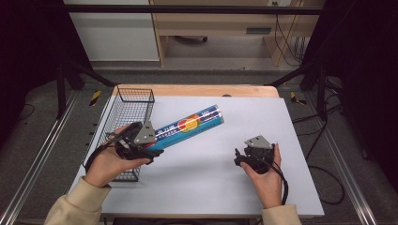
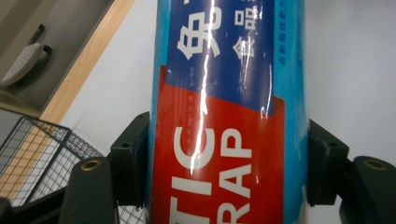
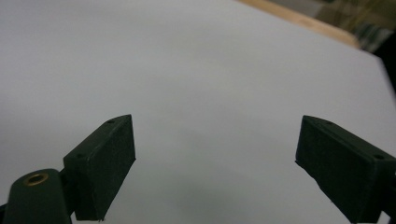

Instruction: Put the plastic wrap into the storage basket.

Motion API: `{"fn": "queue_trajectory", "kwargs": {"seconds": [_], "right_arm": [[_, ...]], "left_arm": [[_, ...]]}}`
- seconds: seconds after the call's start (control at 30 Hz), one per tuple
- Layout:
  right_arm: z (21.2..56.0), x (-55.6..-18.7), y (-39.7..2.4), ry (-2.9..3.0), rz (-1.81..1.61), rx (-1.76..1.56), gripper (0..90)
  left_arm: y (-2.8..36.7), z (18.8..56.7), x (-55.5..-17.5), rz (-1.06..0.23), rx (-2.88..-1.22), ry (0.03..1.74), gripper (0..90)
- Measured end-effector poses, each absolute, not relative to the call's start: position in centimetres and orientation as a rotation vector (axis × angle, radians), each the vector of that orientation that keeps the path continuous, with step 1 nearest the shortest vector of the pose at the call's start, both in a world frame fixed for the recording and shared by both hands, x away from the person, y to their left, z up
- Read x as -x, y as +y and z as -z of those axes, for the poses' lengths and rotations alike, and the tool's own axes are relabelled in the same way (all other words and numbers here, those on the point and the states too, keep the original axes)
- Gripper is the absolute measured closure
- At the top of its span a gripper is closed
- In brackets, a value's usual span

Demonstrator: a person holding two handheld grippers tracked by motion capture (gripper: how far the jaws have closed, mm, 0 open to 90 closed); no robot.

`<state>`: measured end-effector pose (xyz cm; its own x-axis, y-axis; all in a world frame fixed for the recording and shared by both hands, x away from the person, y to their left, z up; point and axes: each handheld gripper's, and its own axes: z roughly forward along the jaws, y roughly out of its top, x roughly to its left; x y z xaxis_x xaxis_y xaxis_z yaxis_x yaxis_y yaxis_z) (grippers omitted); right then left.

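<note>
1. The left hand-held gripper (image 1: 149, 149) is clamped on one end of a blue and red plastic wrap tube (image 1: 190, 126); in the left gripper view the pads press both sides of the tube (image 2: 224, 140).
2. The tube slants up and to the right from the grip, over the pale surface (image 1: 225, 183).
3. A black wire basket (image 1: 129, 110) sits at the surface's left edge, just beside the left hand-held gripper.
4. The right hand-held gripper (image 1: 240, 157) is well apart at the right, its jaws standing wide with nothing between them (image 3: 215, 154).
</note>
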<state>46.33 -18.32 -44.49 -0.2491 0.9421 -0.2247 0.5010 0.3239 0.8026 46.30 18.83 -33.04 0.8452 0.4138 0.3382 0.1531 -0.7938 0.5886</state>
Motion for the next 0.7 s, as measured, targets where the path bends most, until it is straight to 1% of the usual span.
{"fn": "queue_trajectory", "kwargs": {"seconds": [0.2, 0.33, 0.6, 0.7], "right_arm": [[44.6, -45.1, -20.0, 1.714, -0.774, -1.33, 11.8], [44.9, -44.8, -20.0, 1.698, -0.761, -1.343, 9.1], [45.0, -45.0, -19.6, 1.694, -0.746, -1.37, 8.9], [44.8, -44.9, -19.7, 1.683, -0.751, -1.37, 8.4]], "left_arm": [[19.9, 32.2, -46.2, -0.664, -2.44, 0.487, 31.7], [20.7, 31.4, -46.0, -0.682, -2.435, 0.541, 31.7], [22.4, 30.5, -45.6, -0.727, -2.438, 0.655, 31.7], [22.5, 30.4, -45.3, -0.734, -2.434, 0.665, 31.7]]}}
